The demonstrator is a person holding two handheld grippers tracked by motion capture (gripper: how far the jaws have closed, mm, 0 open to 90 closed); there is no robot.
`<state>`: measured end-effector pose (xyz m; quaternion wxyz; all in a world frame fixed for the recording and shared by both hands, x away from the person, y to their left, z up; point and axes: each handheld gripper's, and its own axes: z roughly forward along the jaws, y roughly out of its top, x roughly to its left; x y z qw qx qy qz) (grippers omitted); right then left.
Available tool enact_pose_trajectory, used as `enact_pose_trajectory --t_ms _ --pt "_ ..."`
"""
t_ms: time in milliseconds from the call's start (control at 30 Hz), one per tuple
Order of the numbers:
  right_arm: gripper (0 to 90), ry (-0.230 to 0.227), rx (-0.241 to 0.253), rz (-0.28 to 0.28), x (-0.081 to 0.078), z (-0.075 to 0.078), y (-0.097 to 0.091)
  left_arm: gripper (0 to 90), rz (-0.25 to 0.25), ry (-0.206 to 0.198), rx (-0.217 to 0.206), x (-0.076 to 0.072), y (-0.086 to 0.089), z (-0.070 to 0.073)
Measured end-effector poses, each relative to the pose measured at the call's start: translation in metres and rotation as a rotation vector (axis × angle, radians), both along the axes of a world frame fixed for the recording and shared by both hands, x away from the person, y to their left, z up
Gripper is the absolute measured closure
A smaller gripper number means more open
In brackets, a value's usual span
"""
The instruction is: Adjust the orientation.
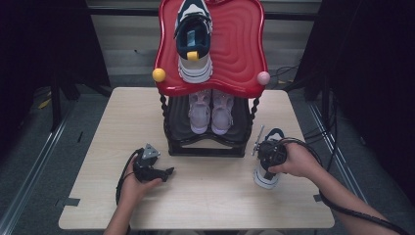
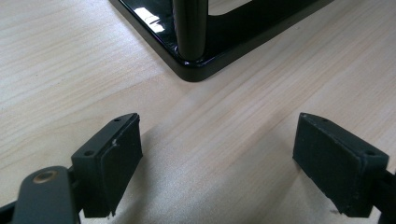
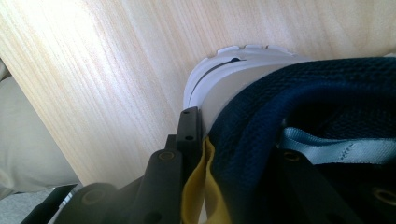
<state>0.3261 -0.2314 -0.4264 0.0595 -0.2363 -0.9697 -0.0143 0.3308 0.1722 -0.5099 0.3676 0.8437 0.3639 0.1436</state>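
The right hand-held gripper (image 1: 270, 157) is clamped on the heel collar of a sneaker (image 1: 266, 174), one jaw outside the collar against the yellow pull tab (image 3: 198, 186), the other inside the opening. The sneaker has navy mesh, a white sole and a pale blue strap (image 3: 336, 147) whose tiny print is too small to read. It stands on the right part of the tabletop (image 1: 210, 196), just right of the shoe rack (image 1: 205, 147).

The left hand-held gripper (image 1: 169, 171) lies low on the tabletop with its jaws wide apart and nothing between them, pointing at the rack's glossy black base (image 2: 196, 70).

The tabletop is pale wood grain. The rack's lower black shelf carries a pair of pink shoes (image 1: 210, 115); its red wavy top tray (image 1: 244, 58) holds a matching navy and white sneaker (image 1: 194, 39). Dark curtains and a grey floor surround the table.
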Motion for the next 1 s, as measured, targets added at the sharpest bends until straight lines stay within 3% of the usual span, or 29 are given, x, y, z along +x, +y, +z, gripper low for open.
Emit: enact_pose_trajectory --t_ms 67,100,200,367,400,533,733,800,1000 --pt "73.2 -0.005 0.000 0.020 0.000 0.000 -0.001 15.0 0.000 0.000 0.001 0.000 0.000 0.000" --pt "73.3 0.003 -0.011 -0.002 -0.001 0.001 0.000 15.0 0.000 0.000 0.002 0.000 0.000 0.000" --pt "73.3 0.005 0.004 -0.001 -0.002 0.001 0.000 15.0 -0.003 -0.002 0.002 0.000 0.000 0.000" --pt "73.3 -0.018 0.008 0.032 -0.001 0.003 -0.003 15.0 -0.004 -0.004 0.005 0.000 0.000 0.000" --pt "73.3 -0.008 -0.004 0.004 -0.002 0.006 -0.003 15.0 -0.003 -0.004 0.007 0.000 0.000 0.000" --pt "73.3 -0.024 0.016 0.033 -0.001 0.011 -0.007 15.0 -0.003 -0.004 0.006 0.000 0.000 0.000" --pt "72.9 0.002 0.028 0.003 -0.003 0.006 -0.008 15.0 -0.003 -0.004 0.006 0.000 0.000 0.000" --pt "72.1 -0.006 0.030 0.025 -0.002 0.002 -0.010 15.0 -0.003 -0.003 0.006 0.000 0.000 0.000" --pt "71.5 0.011 0.056 -0.017 0.000 0.002 -0.013 15.0 -0.004 -0.003 0.006 0.000 0.000 0.000"
